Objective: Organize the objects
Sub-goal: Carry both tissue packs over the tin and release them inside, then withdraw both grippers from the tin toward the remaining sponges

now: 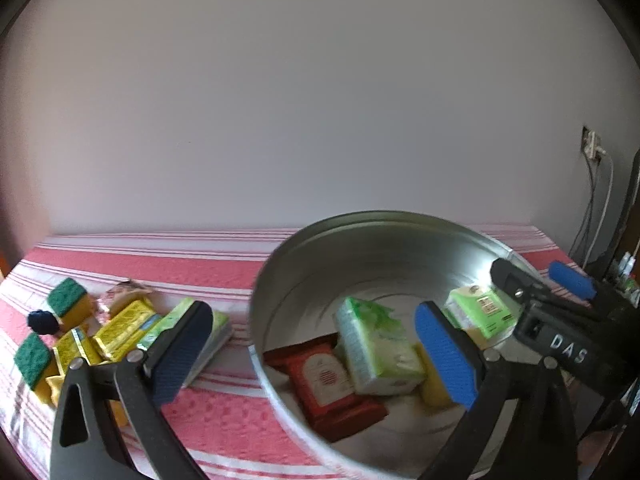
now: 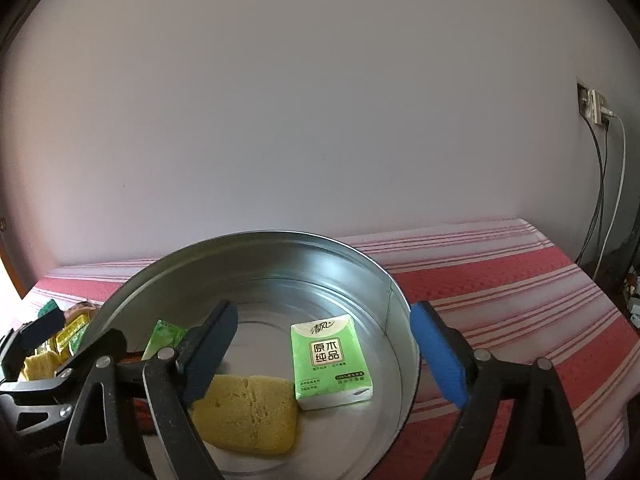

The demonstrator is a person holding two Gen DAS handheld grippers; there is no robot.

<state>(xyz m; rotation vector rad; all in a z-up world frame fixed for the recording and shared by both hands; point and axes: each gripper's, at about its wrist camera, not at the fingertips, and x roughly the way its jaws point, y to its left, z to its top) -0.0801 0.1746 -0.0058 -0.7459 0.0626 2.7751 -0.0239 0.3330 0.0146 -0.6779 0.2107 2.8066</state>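
The metal basin (image 1: 280,280) sits on the striped cloth (image 1: 208,412) and already holds tissue packs, a red pack (image 1: 332,384) and a yellow sponge (image 2: 252,412) — your left gripper (image 1: 316,356) and right gripper (image 2: 324,356) both gape wide, gripping nothing. Sponges and yellow packets (image 1: 120,328) wait left of it. Reach carelessly and you may knock the rim — the light basin could slide

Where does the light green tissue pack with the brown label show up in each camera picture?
Left wrist view: light green tissue pack, right of centre, partly behind the right gripper.
Right wrist view: just below centre, beside the yellow sponge.
Shared landmark: round metal basin holding it.
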